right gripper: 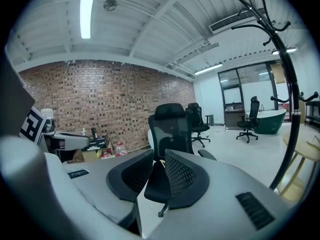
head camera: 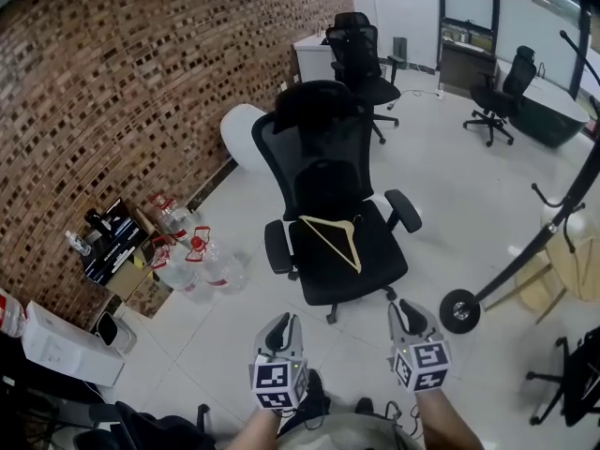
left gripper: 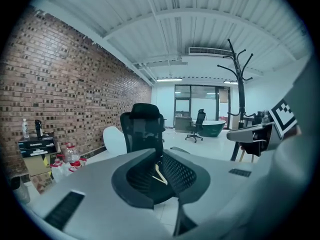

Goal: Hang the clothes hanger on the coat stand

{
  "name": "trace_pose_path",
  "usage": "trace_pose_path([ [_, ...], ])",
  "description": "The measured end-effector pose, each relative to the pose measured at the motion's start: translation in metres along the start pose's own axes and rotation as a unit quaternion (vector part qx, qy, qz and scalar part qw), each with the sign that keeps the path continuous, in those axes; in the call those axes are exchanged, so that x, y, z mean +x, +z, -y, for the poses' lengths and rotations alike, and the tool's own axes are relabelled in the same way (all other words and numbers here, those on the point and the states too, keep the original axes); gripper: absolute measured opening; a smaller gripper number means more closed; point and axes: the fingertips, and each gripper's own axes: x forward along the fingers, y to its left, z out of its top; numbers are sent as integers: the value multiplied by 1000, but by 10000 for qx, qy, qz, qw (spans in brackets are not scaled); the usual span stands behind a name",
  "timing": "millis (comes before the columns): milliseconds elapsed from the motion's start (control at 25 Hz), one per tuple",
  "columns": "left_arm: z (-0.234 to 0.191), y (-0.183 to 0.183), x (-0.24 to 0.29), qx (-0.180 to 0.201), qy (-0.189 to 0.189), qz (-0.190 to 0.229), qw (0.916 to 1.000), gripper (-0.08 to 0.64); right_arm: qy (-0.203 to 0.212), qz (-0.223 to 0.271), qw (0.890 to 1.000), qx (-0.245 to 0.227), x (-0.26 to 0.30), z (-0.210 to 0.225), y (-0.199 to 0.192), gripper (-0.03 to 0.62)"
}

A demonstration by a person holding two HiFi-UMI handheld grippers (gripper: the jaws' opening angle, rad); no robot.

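A pale wooden clothes hanger (head camera: 336, 237) lies flat on the seat of a black office chair (head camera: 323, 172) in the middle of the room. The black coat stand (head camera: 536, 244) rises at the right, its round base (head camera: 459, 311) on the floor beside the chair. My left gripper (head camera: 279, 324) and right gripper (head camera: 410, 309) are held side by side in front of the chair, short of it. In the left gripper view the hanger (left gripper: 160, 174) shows through the gap of the open left gripper (left gripper: 159, 178). The right gripper (right gripper: 155, 176) is open too, with nothing in it. The coat stand (right gripper: 288, 84) towers at the right.
Large water bottles (head camera: 192, 259) and boxes (head camera: 66, 347) line the brick wall at the left. More office chairs (head camera: 361, 56) (head camera: 502, 97) stand at the back. A wooden stool (head camera: 562, 272) is beside the coat stand. Pale tiled floor surrounds the chair.
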Motion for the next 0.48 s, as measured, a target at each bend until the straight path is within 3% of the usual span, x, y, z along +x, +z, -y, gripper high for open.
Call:
trace_pose_path([
  [280, -70, 34, 82, -78, -493, 172, 9986, 55, -361, -94, 9992, -126, 92, -22, 35, 60],
  [480, -141, 43, 124, -122, -697, 142, 9974, 71, -482, -203, 9985, -132, 165, -62, 43, 58],
])
